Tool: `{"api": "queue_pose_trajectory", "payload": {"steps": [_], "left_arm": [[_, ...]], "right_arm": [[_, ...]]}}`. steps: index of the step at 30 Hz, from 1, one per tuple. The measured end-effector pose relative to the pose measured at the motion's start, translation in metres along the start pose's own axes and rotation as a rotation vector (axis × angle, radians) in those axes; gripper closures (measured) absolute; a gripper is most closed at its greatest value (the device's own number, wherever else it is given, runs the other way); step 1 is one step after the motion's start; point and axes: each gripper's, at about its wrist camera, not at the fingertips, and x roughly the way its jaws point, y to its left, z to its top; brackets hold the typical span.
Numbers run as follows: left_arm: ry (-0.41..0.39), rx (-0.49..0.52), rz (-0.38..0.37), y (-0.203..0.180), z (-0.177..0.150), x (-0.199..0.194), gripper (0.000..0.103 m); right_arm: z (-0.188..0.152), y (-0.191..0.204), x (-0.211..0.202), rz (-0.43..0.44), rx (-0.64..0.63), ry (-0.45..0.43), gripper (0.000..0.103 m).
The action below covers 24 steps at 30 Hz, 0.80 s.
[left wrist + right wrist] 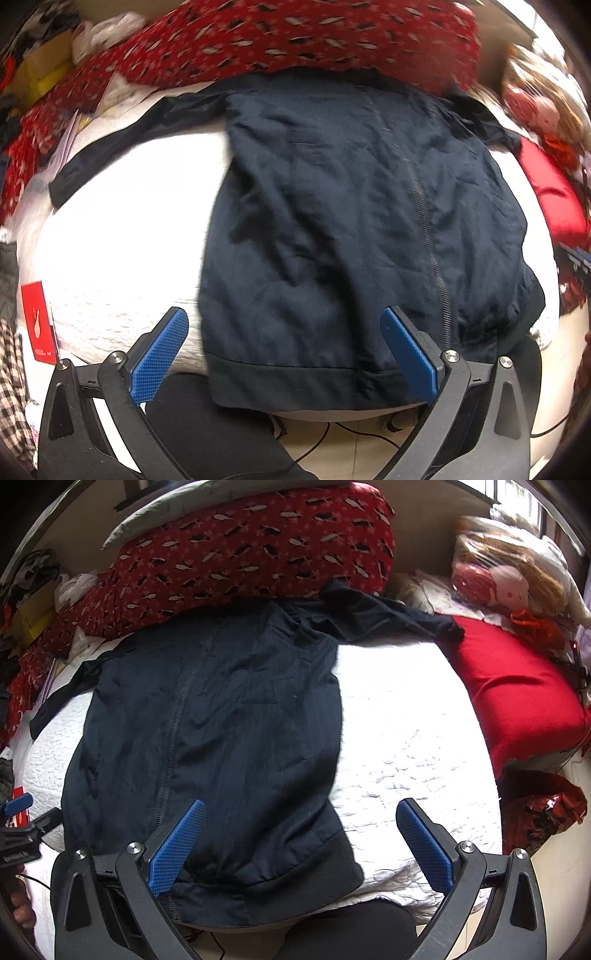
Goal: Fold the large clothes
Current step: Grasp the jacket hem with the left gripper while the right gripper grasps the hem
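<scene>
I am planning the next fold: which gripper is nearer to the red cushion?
Right. The right gripper hangs over the jacket's hem, on the red cushion's side; the left gripper is at the far corner.

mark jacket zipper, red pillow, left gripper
jacket zipper (428,236), left wrist view, mid-length of the teeth.
red pillow (517,690), right wrist view, its top face.
left gripper (284,354), left wrist view, between its fingertips.

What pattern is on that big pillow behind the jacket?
Red with small black and white shapes; the pillow shows best in the right wrist view.
</scene>
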Motion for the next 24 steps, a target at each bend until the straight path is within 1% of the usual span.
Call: {"api": "queue_pose_trajectory", "payload": {"steps": [4, 7, 9, 11, 12, 13, 14, 15, 16, 17, 18, 19, 20, 21, 22, 23, 24], "left_arm": [[0.04, -0.095, 0.037, 0.046, 0.002, 0.014, 0.0], [0.092, -0.157, 0.036, 0.074, -0.004, 0.03, 0.0], [0.119, -0.158, 0.016, 0.077, -0.008, 0.04, 0.0], [0.151, -0.151, -0.042, 0.073, -0.015, 0.052, 0.0], [0.159, -0.151, -0.071, 0.07, -0.018, 0.056, 0.0], [0.16, -0.153, -0.112, 0.066, -0.021, 0.06, 0.012], [0.16, -0.154, -0.149, 0.062, -0.024, 0.061, 0.027], [0.174, -0.142, -0.176, 0.056, -0.026, 0.064, 0.069], [0.199, -0.108, -0.16, 0.051, -0.026, 0.065, 0.094], [0.207, -0.102, -0.159, 0.049, -0.026, 0.063, 0.095], [0.204, -0.121, -0.18, 0.051, -0.026, 0.054, 0.097], [0.201, -0.153, -0.226, 0.055, -0.026, 0.042, 0.098], [0.186, -0.192, -0.294, 0.061, -0.026, 0.025, 0.098], [0.158, -0.219, -0.341, 0.066, -0.025, 0.009, 0.097], [0.128, -0.234, -0.358, 0.07, -0.025, -0.005, 0.097], [0.108, -0.238, -0.351, 0.072, -0.024, -0.014, 0.097], [0.107, -0.245, -0.341, 0.073, -0.025, -0.017, 0.097]], "right_arm": [[-0.003, -0.03, 0.015, 0.001, 0.05, 0.045, 0.001], [-0.011, -0.048, 0.028, 0.037, 0.068, 0.084, 0.001], [-0.018, -0.052, 0.04, 0.089, 0.062, 0.122, 0.001], [-0.025, -0.051, 0.052, 0.153, 0.054, 0.169, 0.001], [-0.028, -0.049, 0.059, 0.19, 0.051, 0.186, 0.003], [-0.031, -0.047, 0.065, 0.22, 0.048, 0.194, 0.011], [-0.033, -0.044, 0.069, 0.257, 0.046, 0.201, 0.021], [-0.036, -0.041, 0.074, 0.3, 0.043, 0.209, 0.056], [-0.037, -0.039, 0.076, 0.329, 0.041, 0.222, 0.079], [-0.037, -0.038, 0.074, 0.329, 0.038, 0.228, 0.084], [-0.035, -0.039, 0.069, 0.345, 0.044, 0.215, 0.088], [-0.031, -0.044, 0.057, 0.413, 0.066, 0.187, 0.09], [-0.025, -0.05, 0.038, 0.488, 0.095, 0.139, 0.091], [-0.018, -0.057, 0.011, 0.533, 0.118, 0.07, 0.092], [-0.012, -0.064, -0.012, 0.558, 0.129, 0.009, 0.094], [-0.007, -0.072, -0.034, 0.57, 0.134, -0.051, 0.094], [-0.004, -0.079, -0.05, 0.562, 0.14, -0.091, 0.094]]}}
